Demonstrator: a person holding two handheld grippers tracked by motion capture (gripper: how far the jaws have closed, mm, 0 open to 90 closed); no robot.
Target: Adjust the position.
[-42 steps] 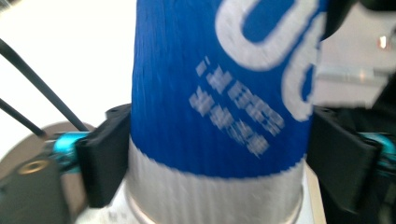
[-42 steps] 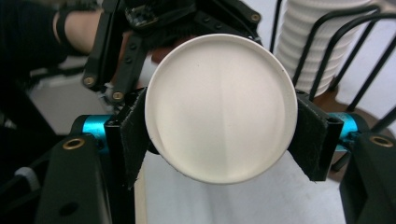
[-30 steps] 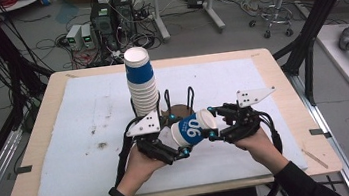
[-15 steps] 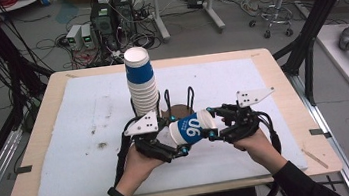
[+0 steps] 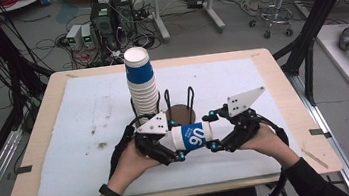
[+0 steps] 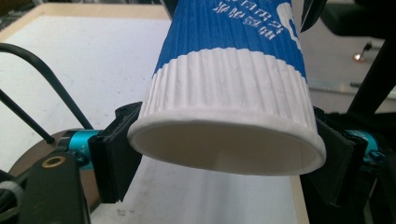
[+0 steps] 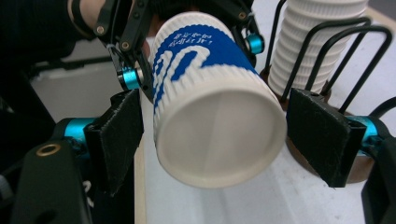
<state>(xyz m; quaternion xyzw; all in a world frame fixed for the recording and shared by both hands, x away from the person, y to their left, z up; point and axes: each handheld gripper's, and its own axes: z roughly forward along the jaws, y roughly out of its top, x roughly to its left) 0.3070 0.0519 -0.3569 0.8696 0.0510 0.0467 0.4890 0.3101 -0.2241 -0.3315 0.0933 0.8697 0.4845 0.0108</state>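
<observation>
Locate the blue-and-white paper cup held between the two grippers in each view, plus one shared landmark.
High view: paper cup lies on its side, lower centre, between the two grippers.
Left gripper view: cup at top centre, its open rim toward the camera, the black jaws pressed on its sides.
Right gripper view: cup at centre, closed bottom toward the camera, jaws spread clear of it.
Shared landmark: the black wire cup holder.
</observation>
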